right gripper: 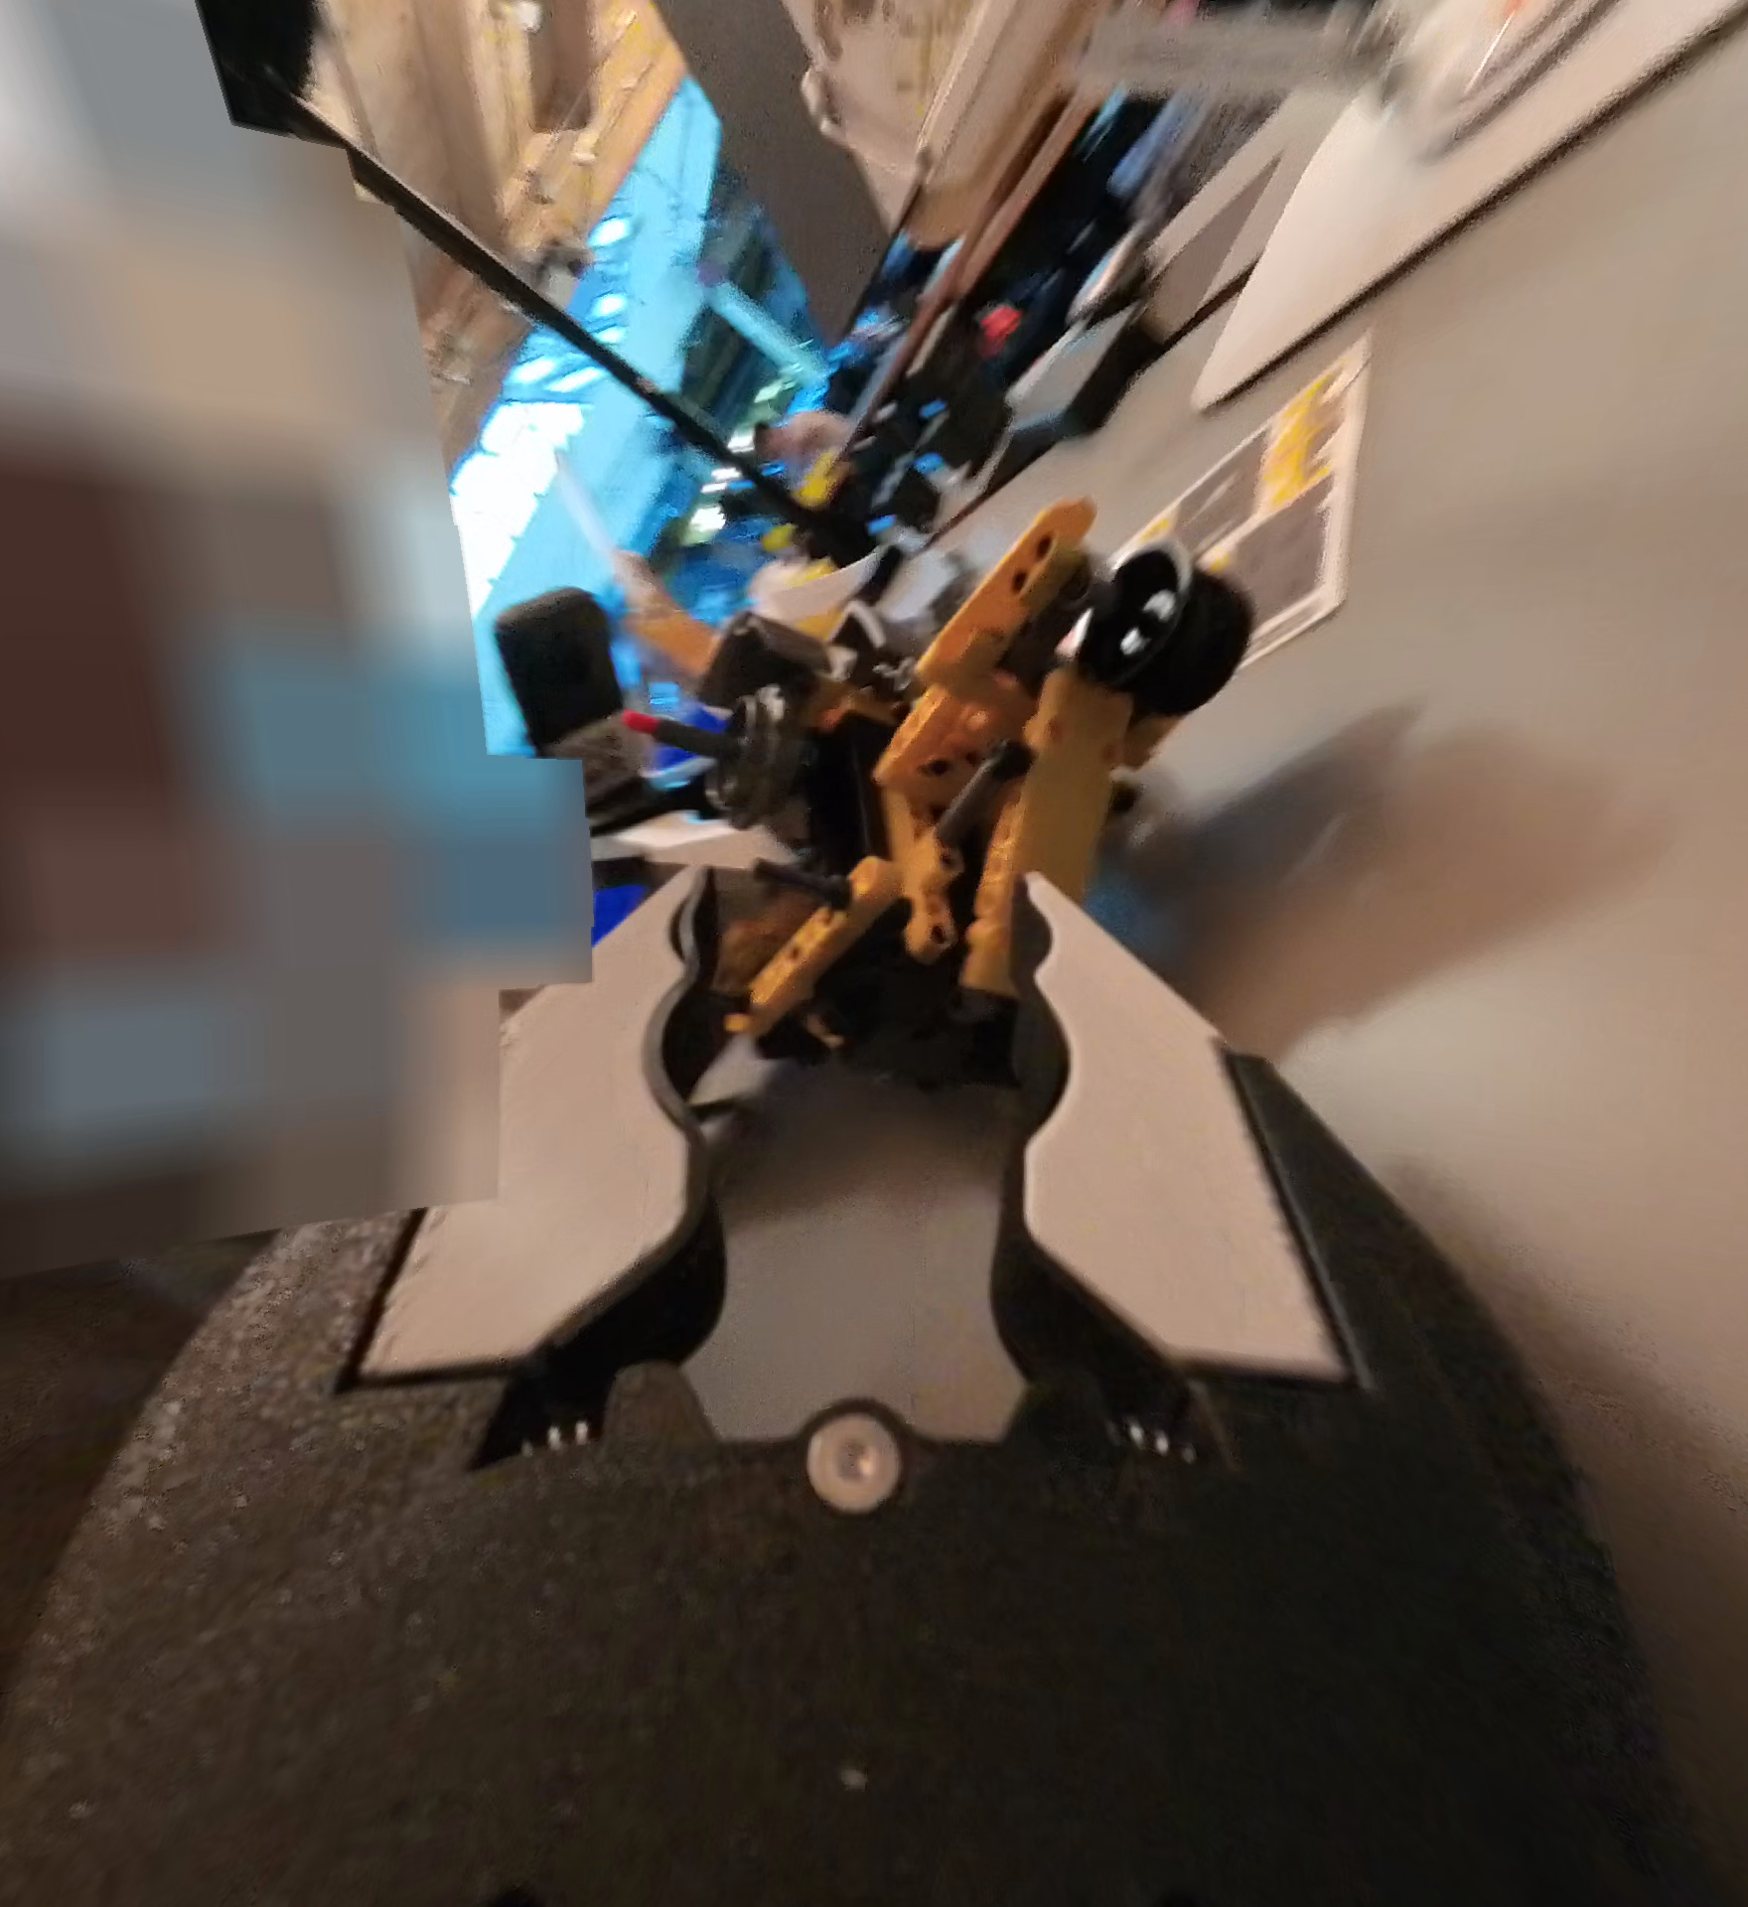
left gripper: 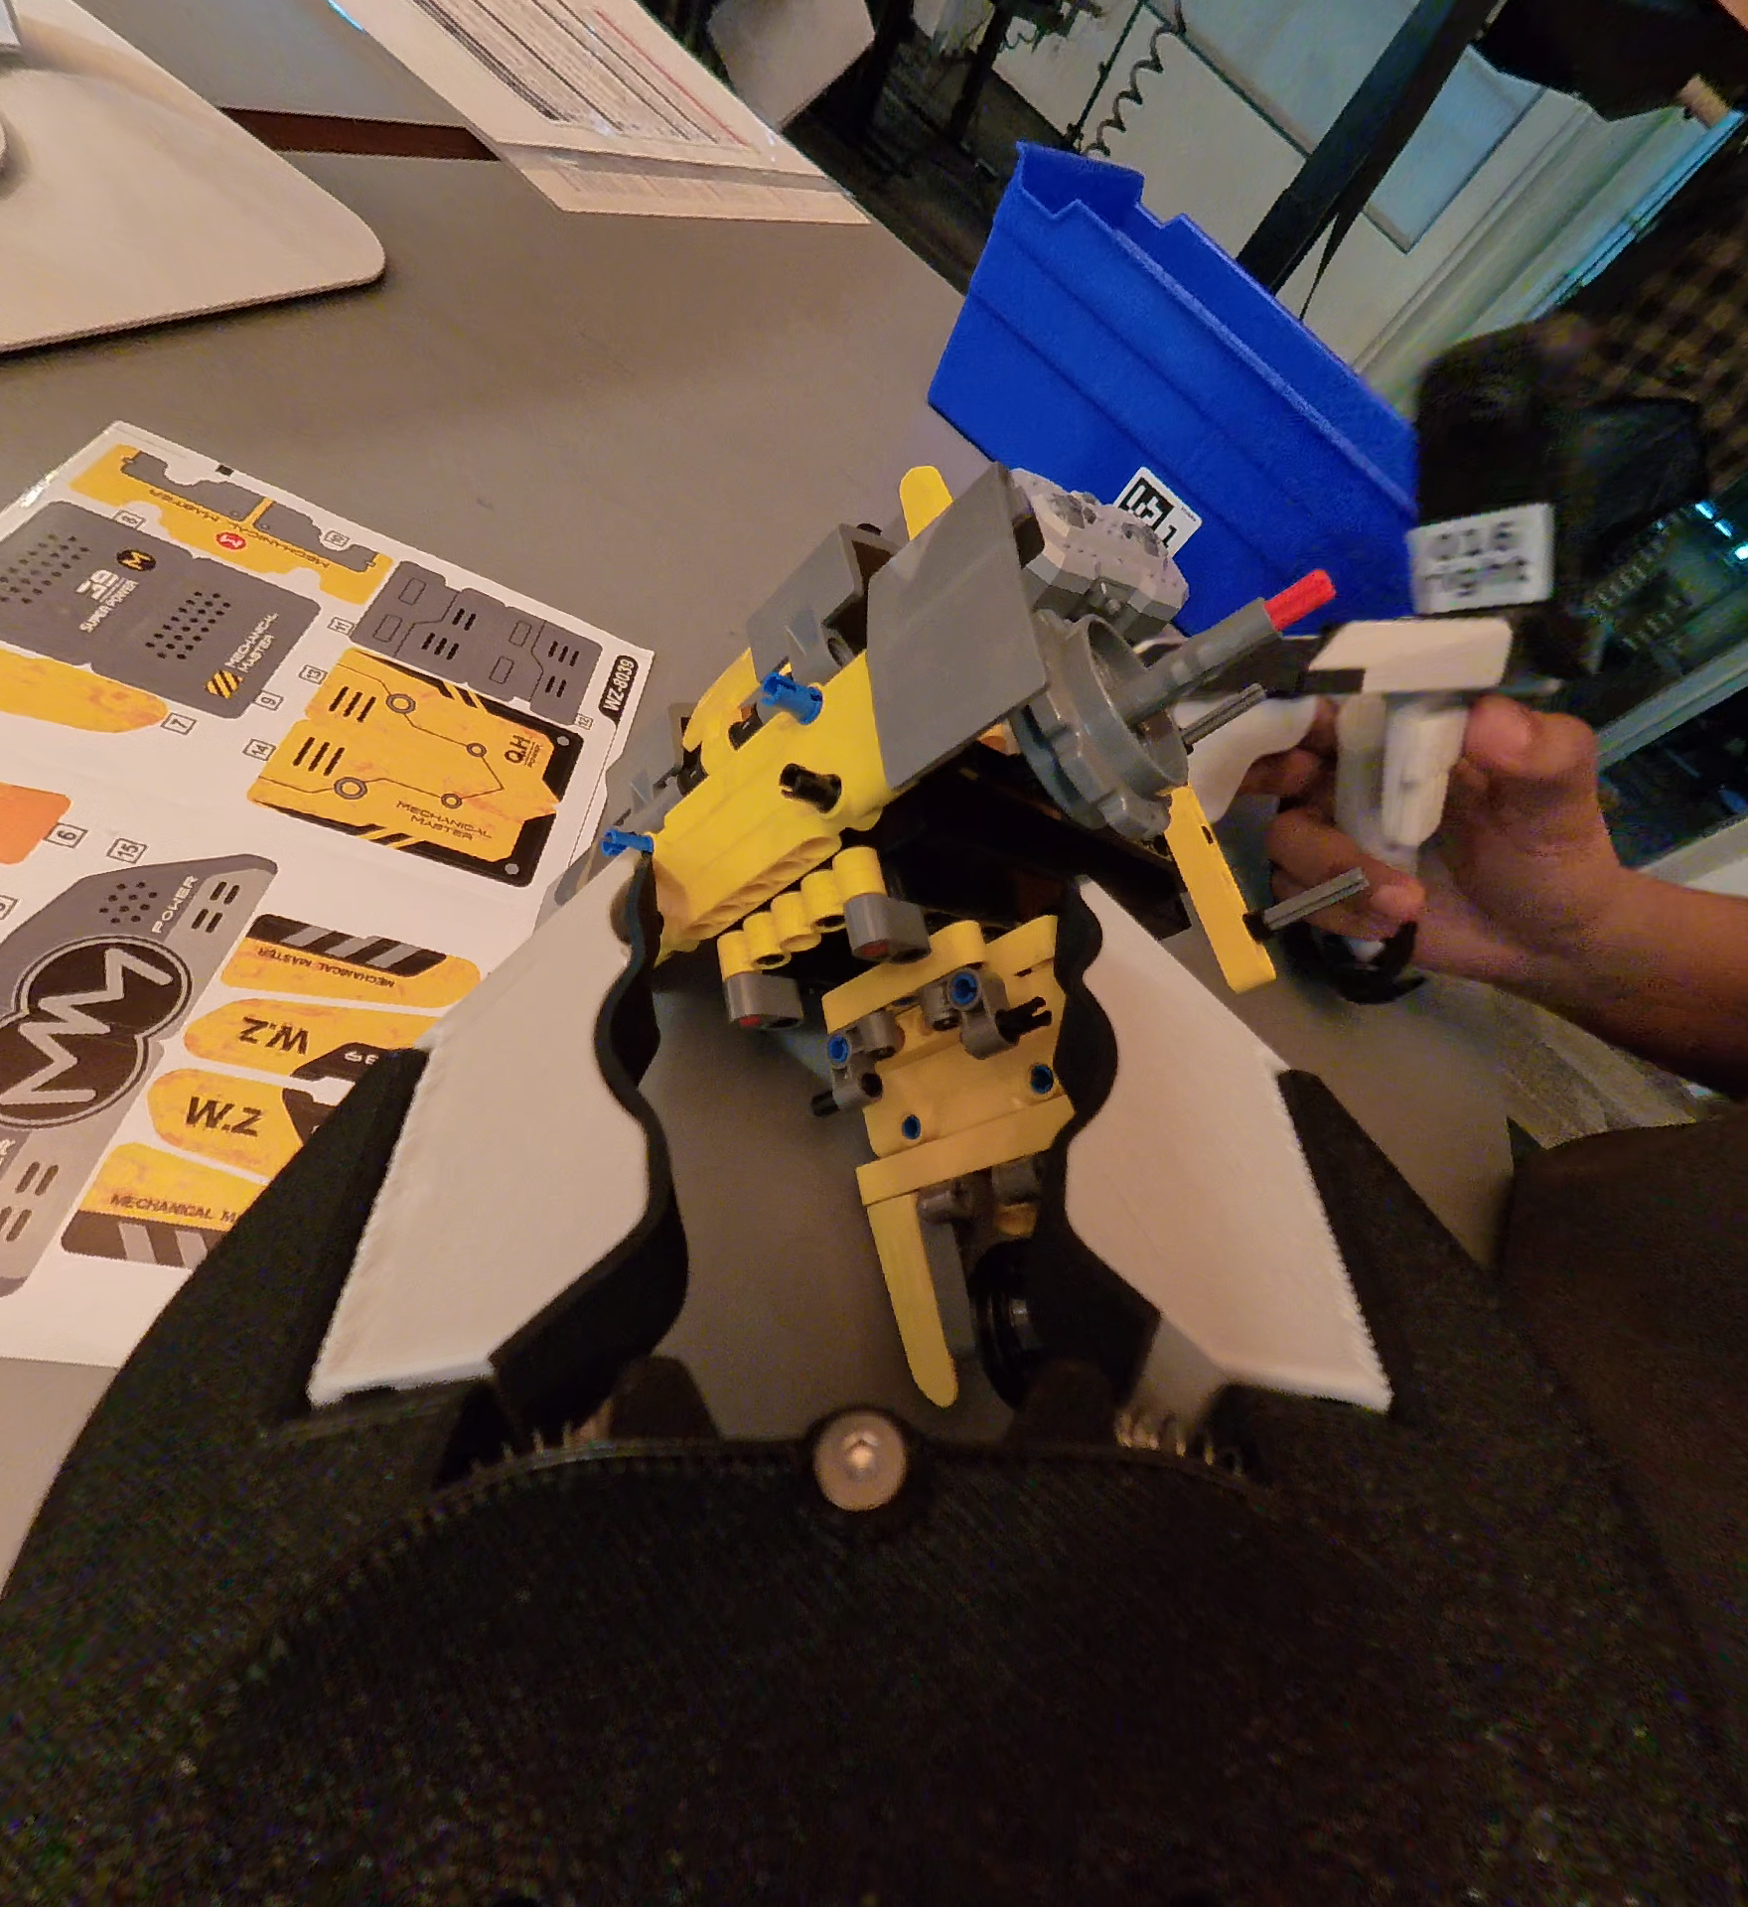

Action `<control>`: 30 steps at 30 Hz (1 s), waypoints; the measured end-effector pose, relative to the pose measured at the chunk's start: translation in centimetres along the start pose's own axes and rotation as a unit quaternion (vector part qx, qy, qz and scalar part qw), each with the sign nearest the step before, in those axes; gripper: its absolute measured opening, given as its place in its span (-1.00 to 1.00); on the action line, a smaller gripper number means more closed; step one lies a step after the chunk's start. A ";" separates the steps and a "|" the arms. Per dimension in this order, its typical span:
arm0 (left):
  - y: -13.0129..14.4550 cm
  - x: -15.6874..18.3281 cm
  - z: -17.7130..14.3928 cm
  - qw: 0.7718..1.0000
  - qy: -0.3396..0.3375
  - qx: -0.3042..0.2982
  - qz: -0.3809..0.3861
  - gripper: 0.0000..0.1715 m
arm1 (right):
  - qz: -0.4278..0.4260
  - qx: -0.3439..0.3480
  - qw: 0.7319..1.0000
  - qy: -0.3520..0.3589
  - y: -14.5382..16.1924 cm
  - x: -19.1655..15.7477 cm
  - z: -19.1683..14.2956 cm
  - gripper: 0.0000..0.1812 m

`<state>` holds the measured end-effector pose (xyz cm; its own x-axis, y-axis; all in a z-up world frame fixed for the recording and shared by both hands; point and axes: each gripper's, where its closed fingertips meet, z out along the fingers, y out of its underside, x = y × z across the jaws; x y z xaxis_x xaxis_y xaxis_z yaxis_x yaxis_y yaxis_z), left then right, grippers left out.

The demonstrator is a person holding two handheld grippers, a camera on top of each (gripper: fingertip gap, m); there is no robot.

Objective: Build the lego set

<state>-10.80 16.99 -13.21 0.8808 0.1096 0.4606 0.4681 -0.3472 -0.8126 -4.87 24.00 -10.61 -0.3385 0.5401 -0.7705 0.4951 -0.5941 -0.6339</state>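
A yellow, grey and black brick-built vehicle model (left gripper: 777, 805) is held tilted above the grey table (left gripper: 591, 361). My left gripper (left gripper: 860, 898) is shut on the model, its white fingers (left gripper: 498, 1135) on either side of the lower body. A grey axle with a red tip (left gripper: 1252, 619) sticks out of the model's grey disc (left gripper: 1107, 722). My right gripper (left gripper: 1293, 702), held by a hand (left gripper: 1510, 826), is right beside that axle. In the blurred right wrist view the right gripper (right gripper: 865, 908) is open, with the model (right gripper: 963, 722) just at its fingertips. The hand also pinches a loose grey axle (left gripper: 1314, 898).
A sticker sheet (left gripper: 230, 826) lies on the table to the left, also in the right wrist view (right gripper: 1272, 516). A blue bin (left gripper: 1159, 361) stands behind the model. A white board (left gripper: 127, 206) and a printed page (left gripper: 622, 103) lie at the back.
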 end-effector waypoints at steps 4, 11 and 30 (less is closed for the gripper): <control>0.0 0.0 0.0 1.000 0.000 0.001 -0.002 -0.13 | -0.202 0.009 0.976 0.083 -0.2 -0.7 -1.0 -0.41; 0.0 -0.1 0.0 1.000 -0.002 0.002 0.000 -0.14 | -0.357 -0.006 0.930 0.083 1.7 -4.3 -0.8 -0.55; 0.0 -0.1 0.0 1.000 -0.009 -0.002 0.005 -0.14 | -0.480 -0.087 0.864 0.129 4.1 -4.8 2.6 -0.96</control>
<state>-10.89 16.99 -13.22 0.8866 0.1234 0.4458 0.4592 -0.3512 -0.8160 -3.30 17.47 -9.68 -0.4814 0.8621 0.1580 0.2068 0.2869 -0.9354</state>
